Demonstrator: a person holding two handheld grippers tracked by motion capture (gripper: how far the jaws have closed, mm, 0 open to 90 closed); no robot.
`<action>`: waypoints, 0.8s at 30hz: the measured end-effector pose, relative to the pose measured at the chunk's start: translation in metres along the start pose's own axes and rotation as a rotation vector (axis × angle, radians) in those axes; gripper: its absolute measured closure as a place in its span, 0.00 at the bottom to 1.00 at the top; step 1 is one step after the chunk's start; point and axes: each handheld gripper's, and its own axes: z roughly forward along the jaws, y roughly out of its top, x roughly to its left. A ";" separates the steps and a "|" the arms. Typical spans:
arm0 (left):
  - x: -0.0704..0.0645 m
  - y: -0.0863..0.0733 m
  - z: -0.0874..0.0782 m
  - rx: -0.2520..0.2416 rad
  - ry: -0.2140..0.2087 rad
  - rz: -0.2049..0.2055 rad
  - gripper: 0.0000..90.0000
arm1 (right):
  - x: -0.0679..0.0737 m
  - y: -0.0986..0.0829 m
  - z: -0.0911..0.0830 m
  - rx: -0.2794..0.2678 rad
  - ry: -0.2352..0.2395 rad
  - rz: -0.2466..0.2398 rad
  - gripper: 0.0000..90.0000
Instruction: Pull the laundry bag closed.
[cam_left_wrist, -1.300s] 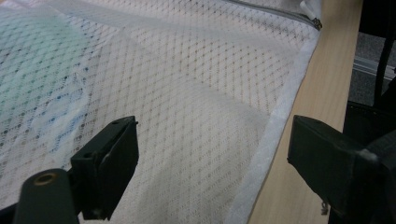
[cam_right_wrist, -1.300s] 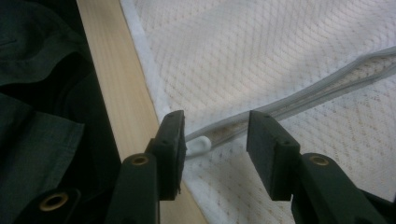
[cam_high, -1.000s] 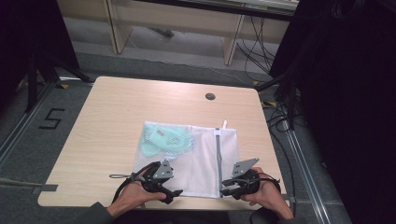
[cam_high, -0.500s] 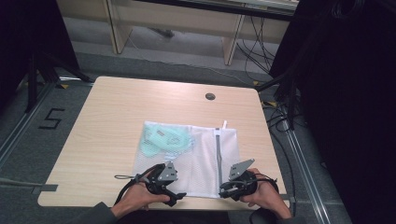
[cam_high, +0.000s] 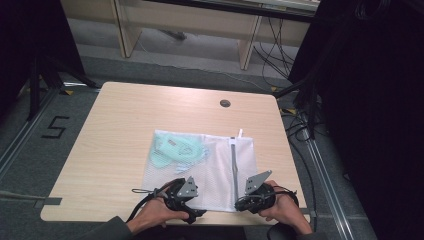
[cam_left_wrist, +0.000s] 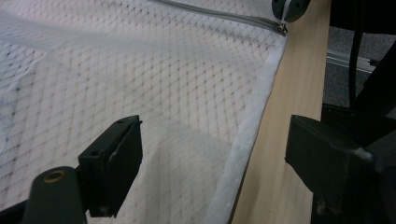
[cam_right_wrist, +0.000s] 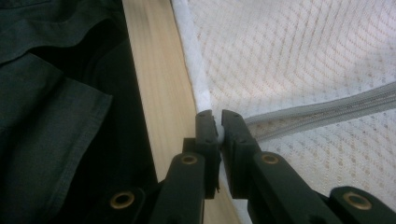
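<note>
High view: even overhead light on the desk (cam_high: 125, 125), surroundings dark, slightly soft. Gripper views: sharp on mesh mid-frame, near jaws blurred, soft shadow under them, no glare.

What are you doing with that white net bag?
A person at a wooden table is working on a white mesh laundry bag with a tool in each hand. Something pale green lies inside the bag. The right tool is pinched shut on the bag's near edge, right where the grey zipper ends. The left tool is open, its jaws straddling the bag's near hem without gripping it.
</note>
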 end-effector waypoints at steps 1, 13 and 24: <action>-0.003 0.001 0.002 -0.007 0.001 -0.003 0.22 | 0.000 0.001 0.000 -0.002 -0.004 -0.004 0.96; -0.024 0.019 0.034 -0.050 -0.040 0.094 0.42 | 0.001 0.005 -0.010 -0.071 -0.012 0.032 0.96; -0.032 0.031 0.049 -0.088 -0.051 0.069 0.57 | 0.000 0.007 -0.014 -0.104 -0.027 0.043 0.96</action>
